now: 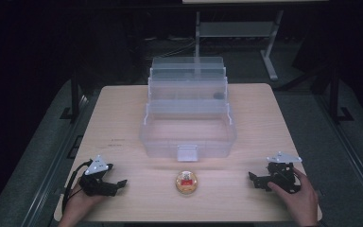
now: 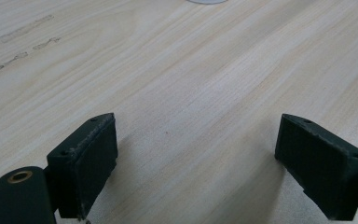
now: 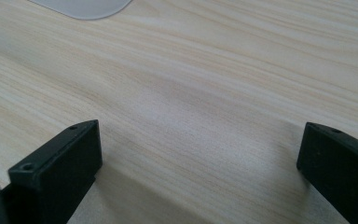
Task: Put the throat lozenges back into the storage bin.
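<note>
A clear plastic tiered box (image 1: 187,113) stands open in the middle of the wooden table (image 1: 118,113), its trays stepped back. In front of it lies a small round clear capsule (image 1: 186,182) with something red and white inside. My left gripper (image 1: 116,184) rests near the front left edge, held by a hand, jaws pointing right toward the capsule. In the left gripper view it (image 2: 196,154) is open over bare wood. My right gripper (image 1: 257,180) rests at the front right, pointing left. In the right gripper view it (image 3: 198,163) is open with nothing between the jaws.
A metal stand (image 1: 236,33) rises behind the table in the dark room. A corner of the clear box (image 3: 81,7) shows at the top of the right gripper view. Bare wood lies between each gripper and the capsule.
</note>
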`<state>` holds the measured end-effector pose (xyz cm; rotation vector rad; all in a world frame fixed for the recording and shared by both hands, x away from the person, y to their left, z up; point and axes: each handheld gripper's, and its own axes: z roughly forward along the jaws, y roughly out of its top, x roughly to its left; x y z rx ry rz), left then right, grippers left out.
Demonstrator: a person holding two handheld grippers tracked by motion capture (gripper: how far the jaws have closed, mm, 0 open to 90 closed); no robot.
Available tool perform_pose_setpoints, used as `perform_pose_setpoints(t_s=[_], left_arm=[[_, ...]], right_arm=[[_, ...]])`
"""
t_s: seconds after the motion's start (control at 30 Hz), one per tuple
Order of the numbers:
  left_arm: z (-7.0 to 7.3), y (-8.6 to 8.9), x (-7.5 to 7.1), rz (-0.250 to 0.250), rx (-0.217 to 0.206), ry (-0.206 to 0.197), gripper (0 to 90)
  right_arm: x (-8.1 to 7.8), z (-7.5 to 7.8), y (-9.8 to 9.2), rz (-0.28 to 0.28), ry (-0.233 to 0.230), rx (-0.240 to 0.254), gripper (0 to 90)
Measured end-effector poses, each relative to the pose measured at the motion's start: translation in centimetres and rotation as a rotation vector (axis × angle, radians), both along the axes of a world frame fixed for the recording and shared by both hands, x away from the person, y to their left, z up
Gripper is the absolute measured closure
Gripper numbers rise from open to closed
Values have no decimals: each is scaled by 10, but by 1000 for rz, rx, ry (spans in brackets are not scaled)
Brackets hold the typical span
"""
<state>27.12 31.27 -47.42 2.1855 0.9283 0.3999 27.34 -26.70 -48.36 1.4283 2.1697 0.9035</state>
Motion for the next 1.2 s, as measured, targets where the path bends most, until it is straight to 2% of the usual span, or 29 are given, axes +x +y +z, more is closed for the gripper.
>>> perform_pose_setpoints(t_s=[0.47,0.67,1.2], left_arm=[[0,1,1,-10,0,1,125],[3,1,1,-8,6,20,133],[17,-14,0,-46,-18,19,134]], right_arm=[[0,0,0,0,0,0,0],[0,0,0,-1,0,0,0],[0,0,0,0,0,0,0]])
